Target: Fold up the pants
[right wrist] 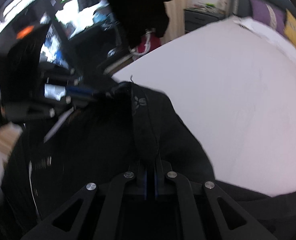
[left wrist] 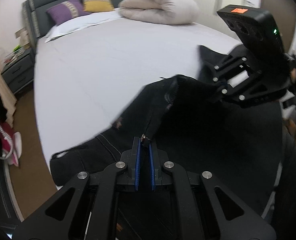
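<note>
Black pants [left wrist: 188, 120] lie bunched on the near part of a bed with a white sheet [left wrist: 107, 70]. In the left wrist view my left gripper [left wrist: 144, 143] is shut on the waistband, right by the metal button [left wrist: 143, 139]. The right gripper [left wrist: 216, 92] reaches in from the right and pinches another part of the waist edge. In the right wrist view my right gripper [right wrist: 151, 166] is shut on a strip of the black fabric [right wrist: 143, 124]. There the left gripper [right wrist: 99, 95] is a blur at the left, holding the same edge.
A folded cream duvet [left wrist: 160, 4], a yellow pillow [left wrist: 96, 1] and a purple pillow [left wrist: 65, 12] sit at the head of the bed. A dark nightstand [left wrist: 17, 72] stands left of it. A pink bag [left wrist: 6, 142] lies on the wooden floor.
</note>
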`<state>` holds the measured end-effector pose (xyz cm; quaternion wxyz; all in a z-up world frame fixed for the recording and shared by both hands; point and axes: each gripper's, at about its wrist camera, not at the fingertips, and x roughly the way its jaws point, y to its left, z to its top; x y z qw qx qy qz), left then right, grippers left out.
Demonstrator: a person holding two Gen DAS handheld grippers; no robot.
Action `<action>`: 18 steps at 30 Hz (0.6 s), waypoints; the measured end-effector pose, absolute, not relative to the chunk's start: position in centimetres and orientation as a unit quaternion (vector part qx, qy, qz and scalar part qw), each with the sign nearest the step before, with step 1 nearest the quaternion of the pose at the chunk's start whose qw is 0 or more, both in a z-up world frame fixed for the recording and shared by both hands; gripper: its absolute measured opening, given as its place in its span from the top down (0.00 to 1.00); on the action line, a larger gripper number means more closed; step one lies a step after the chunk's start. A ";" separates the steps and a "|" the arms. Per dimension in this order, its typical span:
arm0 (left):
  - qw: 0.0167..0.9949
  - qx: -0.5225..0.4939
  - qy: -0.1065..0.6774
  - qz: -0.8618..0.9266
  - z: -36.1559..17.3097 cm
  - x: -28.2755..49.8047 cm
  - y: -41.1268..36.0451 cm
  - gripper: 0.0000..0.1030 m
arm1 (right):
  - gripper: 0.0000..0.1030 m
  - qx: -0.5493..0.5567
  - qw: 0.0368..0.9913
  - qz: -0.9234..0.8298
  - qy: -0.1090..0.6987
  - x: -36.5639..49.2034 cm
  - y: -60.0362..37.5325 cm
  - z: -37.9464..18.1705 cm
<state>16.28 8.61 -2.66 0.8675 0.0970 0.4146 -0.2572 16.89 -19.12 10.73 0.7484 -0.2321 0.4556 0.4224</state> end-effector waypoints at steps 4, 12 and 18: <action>0.843 0.122 0.431 -0.297 -3.5 10.9 7.7 0.93 | 0.94 -0.313 0.742 0.403 0.435 11.6 -19.5 10.1; 0.808 0.196 0.447 -0.329 -5.0 2.8 3.8 0.94 | 0.94 -0.470 0.700 0.377 0.383 0.4 -20.9 7.9; 0.799 0.206 0.445 -0.349 -4.5 -2.1 1.9 0.94 | 0.94 -0.493 0.698 0.353 0.380 -2.6 -21.7 7.1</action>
